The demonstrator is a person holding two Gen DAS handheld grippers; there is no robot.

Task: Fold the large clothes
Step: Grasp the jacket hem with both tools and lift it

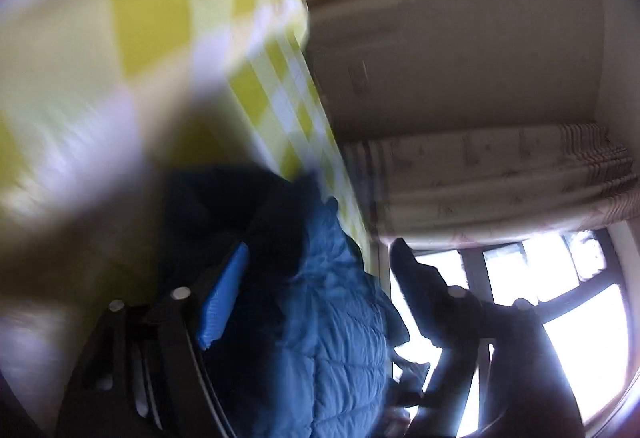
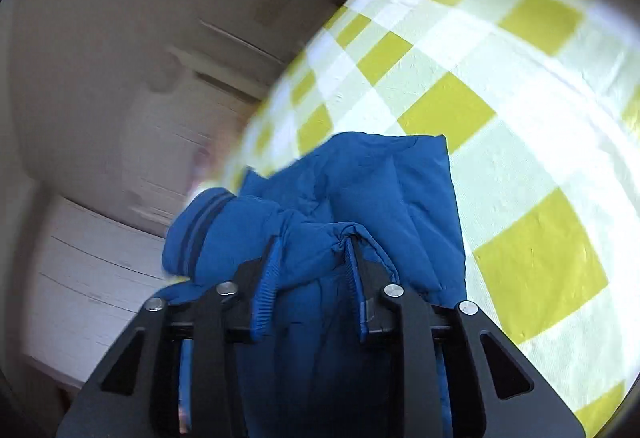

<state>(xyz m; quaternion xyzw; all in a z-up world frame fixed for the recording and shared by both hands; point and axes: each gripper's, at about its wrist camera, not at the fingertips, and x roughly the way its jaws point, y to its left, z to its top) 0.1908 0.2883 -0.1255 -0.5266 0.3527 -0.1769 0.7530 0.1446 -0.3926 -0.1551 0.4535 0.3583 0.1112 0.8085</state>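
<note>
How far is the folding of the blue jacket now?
Partly done: the blue jacket lies bunched on the checked bed cover, one cuffed sleeve drawn in. In hand: the right claw pinches a fold of it; the left claw is open, jacket between its fingers. Left: flattening and final folds.

Window (image 1: 560, 298) glare, heavy motion blur, perhaps defocused; fisheye-warped edges.

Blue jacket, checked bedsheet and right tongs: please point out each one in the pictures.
Blue jacket (image 2: 400, 190): right wrist view, on its flat quilted panel.
Checked bedsheet (image 2: 448, 114): right wrist view, on a yellow square.
Right tongs (image 2: 312, 246): right wrist view, between the fingertips.
</note>
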